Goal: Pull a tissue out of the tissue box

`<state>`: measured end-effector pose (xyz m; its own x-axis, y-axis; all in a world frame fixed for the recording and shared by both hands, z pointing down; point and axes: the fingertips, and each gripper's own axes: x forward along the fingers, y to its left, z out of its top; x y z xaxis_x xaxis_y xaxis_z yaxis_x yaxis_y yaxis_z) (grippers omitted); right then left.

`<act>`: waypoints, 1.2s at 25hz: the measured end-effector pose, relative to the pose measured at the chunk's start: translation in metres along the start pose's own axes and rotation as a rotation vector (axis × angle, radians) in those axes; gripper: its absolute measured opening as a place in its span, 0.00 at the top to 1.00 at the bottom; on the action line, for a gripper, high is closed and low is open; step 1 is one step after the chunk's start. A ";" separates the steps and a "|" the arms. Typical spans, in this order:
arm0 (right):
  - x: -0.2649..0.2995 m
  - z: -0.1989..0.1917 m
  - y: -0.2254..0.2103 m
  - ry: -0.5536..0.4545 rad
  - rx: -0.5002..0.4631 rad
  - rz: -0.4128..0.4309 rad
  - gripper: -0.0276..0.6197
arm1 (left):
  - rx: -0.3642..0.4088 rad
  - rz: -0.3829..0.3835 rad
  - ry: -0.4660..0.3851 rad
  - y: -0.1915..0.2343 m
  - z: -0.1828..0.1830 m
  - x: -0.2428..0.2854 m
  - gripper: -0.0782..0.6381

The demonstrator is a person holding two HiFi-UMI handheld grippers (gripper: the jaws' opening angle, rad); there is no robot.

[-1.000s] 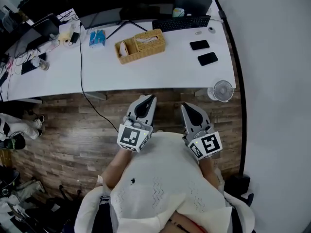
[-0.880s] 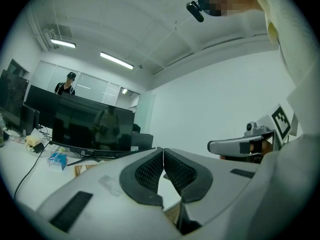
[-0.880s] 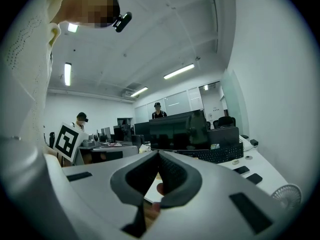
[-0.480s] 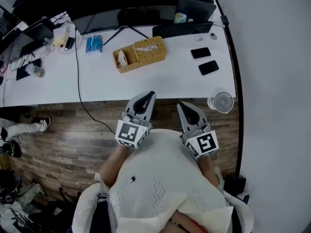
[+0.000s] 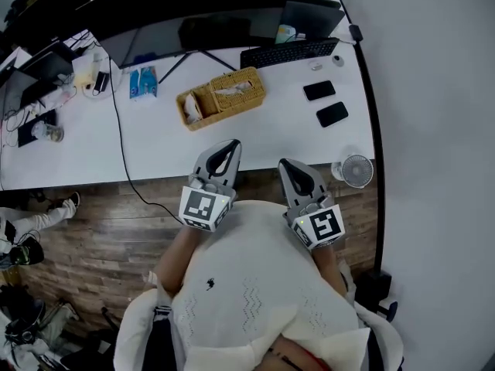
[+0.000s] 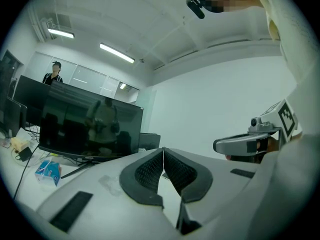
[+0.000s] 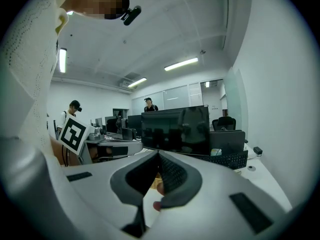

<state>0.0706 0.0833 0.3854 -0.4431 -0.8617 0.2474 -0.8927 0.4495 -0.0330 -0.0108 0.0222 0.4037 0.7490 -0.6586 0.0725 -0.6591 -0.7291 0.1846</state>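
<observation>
Wicker tissue box (image 5: 240, 88) stands on the white desk (image 5: 155, 141) in front of the monitor (image 5: 193, 31), with a tissue (image 5: 231, 91) showing at its top. I have both tools at the desk's front edge, well apart from the box. Left gripper (image 5: 230, 145): jaws fully together, nothing between them (its own view confirms). Right gripper (image 5: 288, 165): likewise closed and empty.

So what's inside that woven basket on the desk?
A white tissue pokes through the woven lid; something white sits in the open end of the basket. The lid hides the rest.
</observation>
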 end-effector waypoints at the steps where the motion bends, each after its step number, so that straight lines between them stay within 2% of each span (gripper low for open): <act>1: 0.005 0.001 -0.001 0.004 0.001 -0.003 0.96 | 0.001 -0.003 0.003 0.006 0.000 0.003 0.87; 8: 0.048 0.001 -0.008 0.023 0.012 -0.026 0.96 | 0.006 -0.018 0.009 0.049 0.000 0.021 0.87; 19: 0.109 0.005 -0.006 0.050 0.031 -0.003 0.96 | -0.008 -0.011 0.045 0.103 -0.006 0.039 0.87; 30: 0.125 -0.003 -0.011 0.093 0.047 -0.019 0.96 | -0.026 -0.027 0.108 0.119 -0.031 0.054 0.87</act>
<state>0.0252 -0.0289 0.4192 -0.4185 -0.8431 0.3376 -0.9046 0.4202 -0.0720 -0.0467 -0.0938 0.4603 0.7707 -0.6137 0.1716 -0.6372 -0.7407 0.2130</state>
